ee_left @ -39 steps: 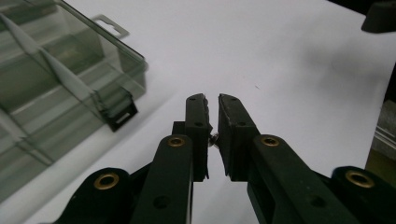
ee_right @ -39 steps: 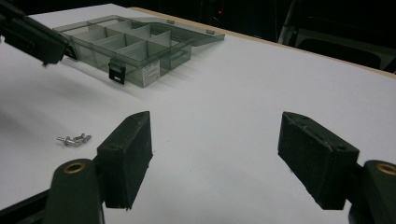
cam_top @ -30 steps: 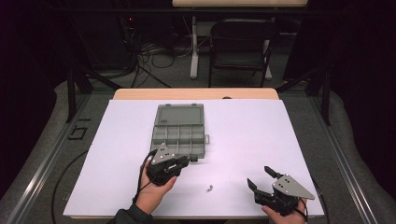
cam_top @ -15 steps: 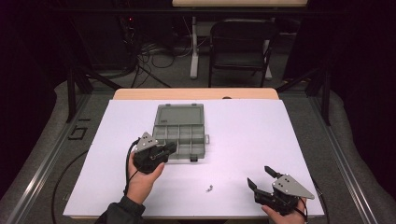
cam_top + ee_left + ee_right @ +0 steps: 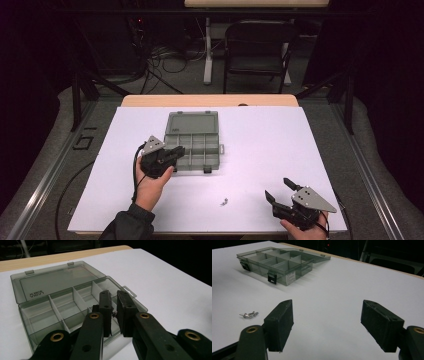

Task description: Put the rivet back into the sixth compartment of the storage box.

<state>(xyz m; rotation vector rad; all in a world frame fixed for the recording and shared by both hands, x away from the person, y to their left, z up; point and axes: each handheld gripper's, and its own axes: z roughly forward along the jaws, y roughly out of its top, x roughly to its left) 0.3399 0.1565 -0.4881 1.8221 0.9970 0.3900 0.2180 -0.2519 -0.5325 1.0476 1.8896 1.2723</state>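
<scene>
A clear grey compartment box lies open on the white table sheet, its lid folded flat behind it. My left gripper hovers over the box's front left compartments, its jaws shut. In the left gripper view the gripper pinches a tiny metal screw above the box. My right gripper rests near the table's front right edge, open and empty. Small loose screws lie on the sheet between the hands; the right gripper view has them left of its jaws.
The box has two dark latches on its front wall. A wooden table edge runs behind the sheet. Beyond it stand a black chair and cables on the floor.
My left gripper has moved away from the person and to the left, from the sheet near the loose screws to above the box's front. The right gripper has stayed put.
</scene>
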